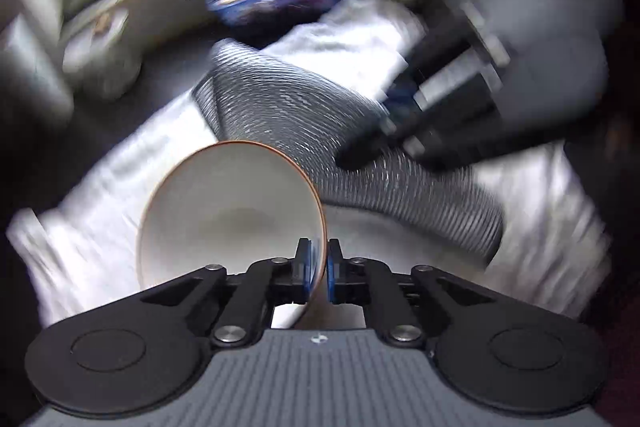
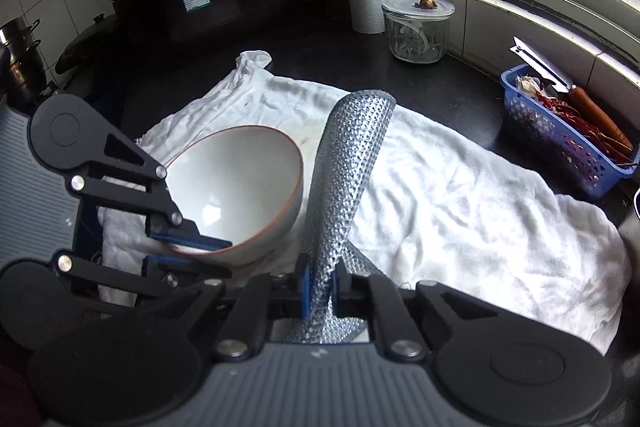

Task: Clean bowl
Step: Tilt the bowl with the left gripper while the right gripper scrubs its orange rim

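- I have the white glazed ceramic bowl with a thin brown rim (image 2: pixel 236 187) tipped on its side on the crumpled white towel (image 2: pixel 460 195), its mouth facing roughly 12 o'clock in the right wrist view.
- My left gripper (image 2: pixel 200 253) is clenched on the bowl's wall at about 7 o'clock of the rim, one blue pad inside and one outside; the left wrist view confirms the rim pinched between the pads.
- My right gripper (image 2: pixel 320 291) is clamped on the silvery metallic mesh scrubbing cloth (image 2: pixel 348 163), which stands up towards 12 o'clock, just beside the bowl's 3 o'clock edge.
- I judge the bowl rigid, fairly heavy for a rim pinch, smooth and likely slippery, and breakable if it drops; the towel underneath softens that.
- A single wall pinch lets it pivot, so I would grip deep over the rim.
- The cloth looks limp and light; only the part near my pads will push firmly.
- A blue plastic basket (image 2: pixel 560 131) sits at 2 o'clock, well apart.
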`<state>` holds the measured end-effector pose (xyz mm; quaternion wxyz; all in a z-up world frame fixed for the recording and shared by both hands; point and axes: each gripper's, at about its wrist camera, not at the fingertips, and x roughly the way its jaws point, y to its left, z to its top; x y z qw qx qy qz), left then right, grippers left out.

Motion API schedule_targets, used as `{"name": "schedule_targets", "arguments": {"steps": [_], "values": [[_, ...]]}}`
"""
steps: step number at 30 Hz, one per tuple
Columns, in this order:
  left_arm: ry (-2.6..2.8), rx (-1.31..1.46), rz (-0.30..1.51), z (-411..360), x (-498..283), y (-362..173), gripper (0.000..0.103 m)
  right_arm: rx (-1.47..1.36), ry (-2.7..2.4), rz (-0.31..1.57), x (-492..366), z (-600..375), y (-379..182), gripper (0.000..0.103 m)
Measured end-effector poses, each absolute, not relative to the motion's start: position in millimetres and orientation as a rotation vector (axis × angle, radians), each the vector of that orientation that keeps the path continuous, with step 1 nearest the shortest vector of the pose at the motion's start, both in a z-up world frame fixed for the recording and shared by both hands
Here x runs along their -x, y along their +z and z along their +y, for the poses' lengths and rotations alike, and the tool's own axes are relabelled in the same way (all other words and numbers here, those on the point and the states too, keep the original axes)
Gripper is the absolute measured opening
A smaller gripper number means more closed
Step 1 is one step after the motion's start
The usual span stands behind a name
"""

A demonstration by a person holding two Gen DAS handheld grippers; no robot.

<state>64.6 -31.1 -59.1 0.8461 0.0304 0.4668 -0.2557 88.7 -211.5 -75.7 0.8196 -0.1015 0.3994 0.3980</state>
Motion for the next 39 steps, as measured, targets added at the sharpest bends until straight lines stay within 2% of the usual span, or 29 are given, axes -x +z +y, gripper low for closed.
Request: {"name": "schedule_targets", "arguments": {"steps": [3,4,6,11,18,29,39], "values": [[-0.51,0.344,0.97,20,-76,-60,0.005,0.209,0.853,0.835,-89,-211,-72,0.01],[-0.501,0.566,0.959,46,-77,-71,0.005,0.209,0.86,0.827,-89,-210,-70,0.01],[-0.5,0.782,0.91,69,-71,-87,0.005,0.216,0.875,0.815,-90,-207,-67,0.01],[-0.507,1.11,0.832,93,-56,-119,0.004,0.297,0.95,0.805,-89,-190,-68,0.01],[-0.565,1.15,0.818,91,-52,-123,0.004,0.535,1.098,0.711,-76,-171,-71,0.009],[-0.709,1.027,0.88,73,-52,-113,0.005,1.092,1.335,0.427,-45,-170,-82,0.007],[-0.704,1.057,0.863,81,-55,-114,0.005,1.268,1.457,0.247,-24,-179,-84,0.006]]}}
